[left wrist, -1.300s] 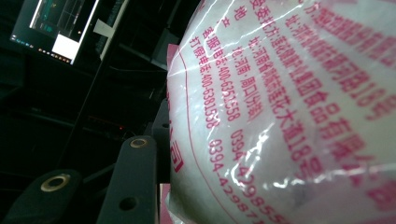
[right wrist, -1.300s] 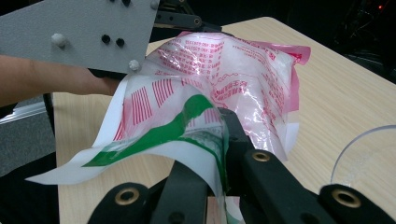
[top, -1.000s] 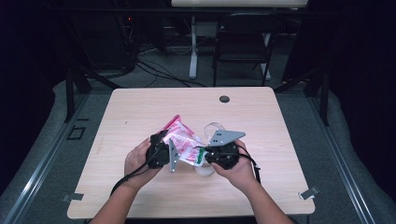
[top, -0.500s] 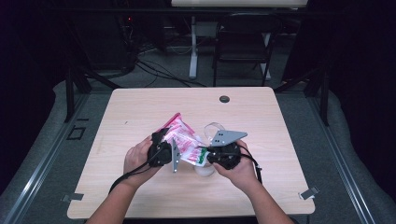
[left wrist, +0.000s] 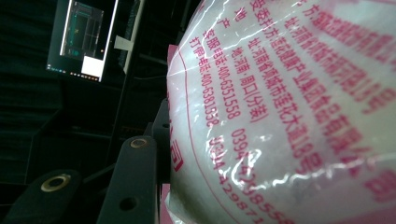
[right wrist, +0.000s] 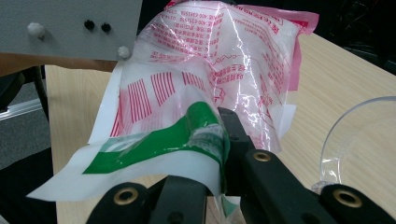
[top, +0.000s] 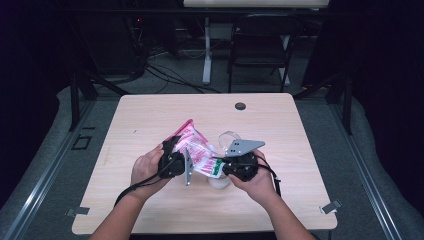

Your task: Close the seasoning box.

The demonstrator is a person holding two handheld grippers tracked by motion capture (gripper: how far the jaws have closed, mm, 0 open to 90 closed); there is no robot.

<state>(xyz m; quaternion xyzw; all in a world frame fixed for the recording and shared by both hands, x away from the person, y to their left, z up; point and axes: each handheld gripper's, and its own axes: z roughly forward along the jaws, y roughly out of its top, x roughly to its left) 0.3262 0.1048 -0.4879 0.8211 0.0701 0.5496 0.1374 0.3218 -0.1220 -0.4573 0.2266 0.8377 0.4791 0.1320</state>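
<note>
Two grippers meet over the middle of a pale wooden table (top: 150,120), and between them hangs the one thing being worked on. The table is the biggest item in the high view, its top bare wood apart from a small dark round fitting (top: 240,106) near the far edge.

Next in size is the plastic bag (top: 192,147), clear film printed in pink and red with a green-and-white band at one end (the print is Chinese text and phone numbers, readable in the left gripper view). It is held up off the table between the two hands, slightly toward the person's side of centre.

The left gripper (top: 176,159) has the bag's bulging body (left wrist: 289,112) pressed against its black jaws; one jaw shows beside the film, the other is hidden behind it, so the grip looks firm but only that one side is seen. The right gripper (right wrist: 219,154) is clamped on the bag's green-banded end (right wrist: 187,135), jaws pinched tight on the thin film.

Smallest is a clear plastic container (top: 229,138) on the table just beyond the right gripper, its curved rim (right wrist: 359,135) visible beside the bag.
</note>
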